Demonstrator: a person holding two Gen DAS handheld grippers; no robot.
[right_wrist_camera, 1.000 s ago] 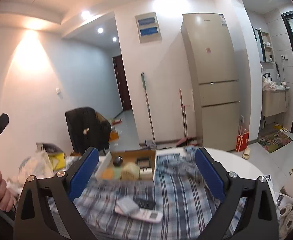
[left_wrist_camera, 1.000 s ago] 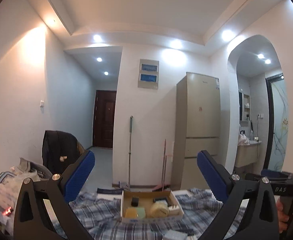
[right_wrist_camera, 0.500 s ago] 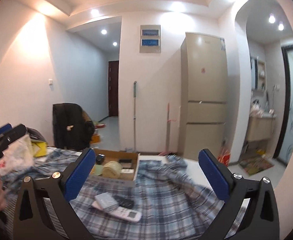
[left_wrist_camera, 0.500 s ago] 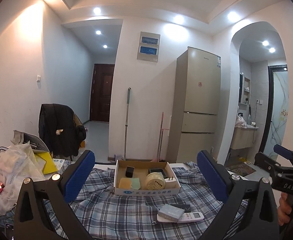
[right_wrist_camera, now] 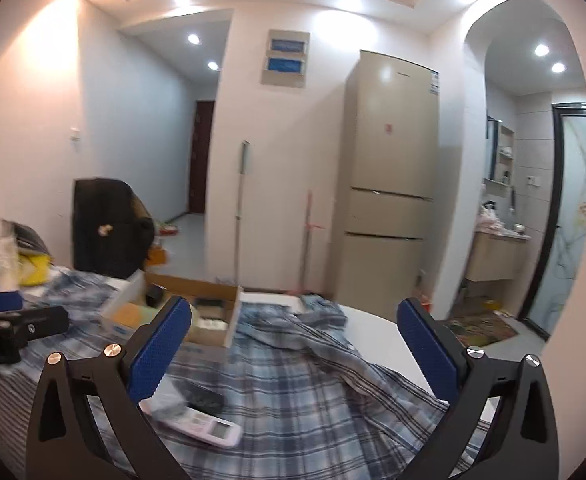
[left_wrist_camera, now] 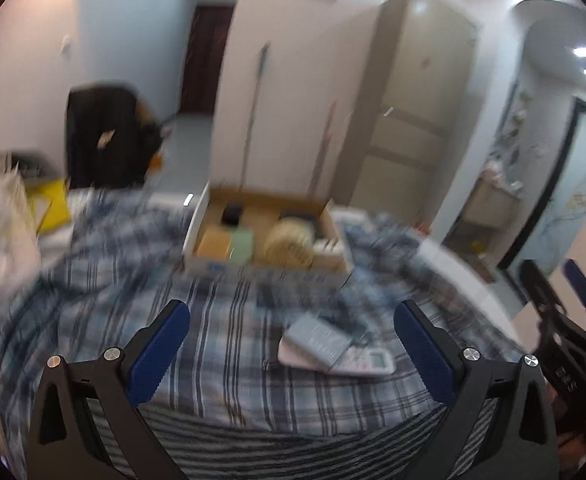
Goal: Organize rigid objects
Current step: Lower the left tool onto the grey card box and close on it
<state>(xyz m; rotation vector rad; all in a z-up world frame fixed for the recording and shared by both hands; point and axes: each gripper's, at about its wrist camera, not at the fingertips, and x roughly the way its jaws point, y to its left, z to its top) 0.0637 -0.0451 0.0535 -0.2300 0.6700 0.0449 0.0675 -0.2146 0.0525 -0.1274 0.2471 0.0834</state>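
An open cardboard box (left_wrist_camera: pixel 267 266) sits on the plaid-covered table and holds several small items: a black block, a tan block, a green block, a round cream roll. A white remote (left_wrist_camera: pixel 363 362), a grey flat box (left_wrist_camera: pixel 319 336) and a dark item (left_wrist_camera: pixel 349 326) lie in front of it. My left gripper (left_wrist_camera: pixel 293 354) is open and empty above the cloth, left of the remote. My right gripper (right_wrist_camera: pixel 293 350) is open and empty; the remote (right_wrist_camera: pixel 203 426) lies low by its left finger. The box also shows in the right wrist view (right_wrist_camera: pixel 217 312).
The plaid cloth (left_wrist_camera: pixel 221 368) is rumpled over a round white table (right_wrist_camera: pixel 377 330). Bags and a yellow item (left_wrist_camera: pixel 49 204) pile at the left. A black-draped chair (right_wrist_camera: pixel 105 228), a fridge (right_wrist_camera: pixel 389 184), a mop and broom stand behind.
Both grippers tilted down toward the table. The box and remote now sit larger and higher in the left view. The left view is motion-blurred.
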